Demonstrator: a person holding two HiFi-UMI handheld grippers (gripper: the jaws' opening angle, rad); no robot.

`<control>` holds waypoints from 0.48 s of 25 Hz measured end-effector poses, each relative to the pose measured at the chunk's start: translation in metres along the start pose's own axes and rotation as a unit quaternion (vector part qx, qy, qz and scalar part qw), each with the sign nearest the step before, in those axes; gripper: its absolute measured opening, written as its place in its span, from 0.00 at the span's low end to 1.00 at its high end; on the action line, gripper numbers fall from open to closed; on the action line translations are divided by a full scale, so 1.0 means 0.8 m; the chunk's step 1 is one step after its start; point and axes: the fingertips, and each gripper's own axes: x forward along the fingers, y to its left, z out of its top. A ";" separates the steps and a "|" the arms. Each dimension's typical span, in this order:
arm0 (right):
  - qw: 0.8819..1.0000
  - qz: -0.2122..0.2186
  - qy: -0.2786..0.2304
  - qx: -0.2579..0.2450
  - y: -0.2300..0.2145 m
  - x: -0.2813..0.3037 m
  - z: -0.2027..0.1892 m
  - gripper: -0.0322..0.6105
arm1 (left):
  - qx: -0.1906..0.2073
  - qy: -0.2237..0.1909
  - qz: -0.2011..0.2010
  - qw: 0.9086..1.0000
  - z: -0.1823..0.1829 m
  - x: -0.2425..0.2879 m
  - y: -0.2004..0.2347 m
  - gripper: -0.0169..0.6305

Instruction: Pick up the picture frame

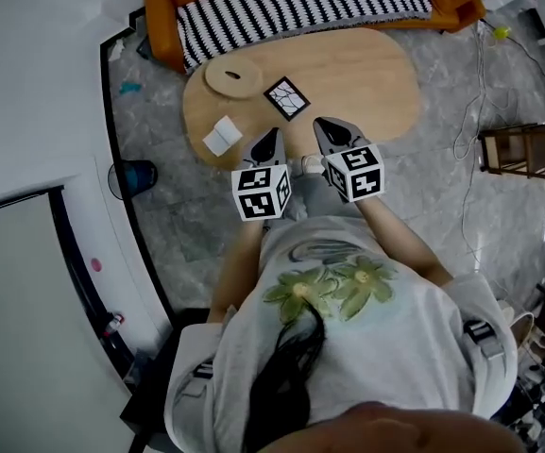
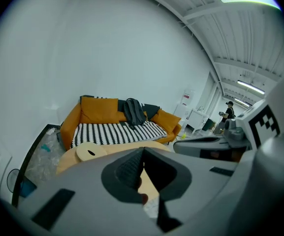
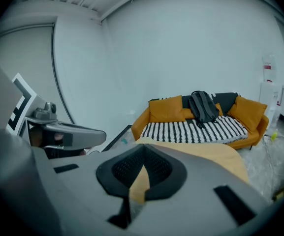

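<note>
The picture frame point(image 1: 287, 98), black-edged with a white cracked pattern, lies flat on the oval wooden table point(image 1: 366, 74) near its middle. My left gripper point(image 1: 270, 140) hovers at the table's near edge, below and slightly left of the frame, jaws shut on nothing. My right gripper point(image 1: 332, 130) is beside it, below and right of the frame, also shut and empty. In the left gripper view the left gripper point(image 2: 142, 154) has its pads together above the table point(image 2: 73, 161). The right gripper point(image 3: 144, 156) shows closed jaws over the table point(image 3: 220, 159). The frame is hidden in both gripper views.
A round wooden board point(image 1: 235, 75) and a white folded paper point(image 1: 222, 136) lie on the table's left part. An orange sofa point(image 1: 163, 12) with a striped cushion point(image 1: 300, 6) stands behind the table. A wooden rack point(image 1: 529, 151) and cables are on the floor at right.
</note>
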 end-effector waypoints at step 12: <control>0.998 0.046 0.045 -0.029 -0.043 0.062 0.002 0.14 | -0.036 0.004 0.055 0.998 0.001 0.062 0.025 0.05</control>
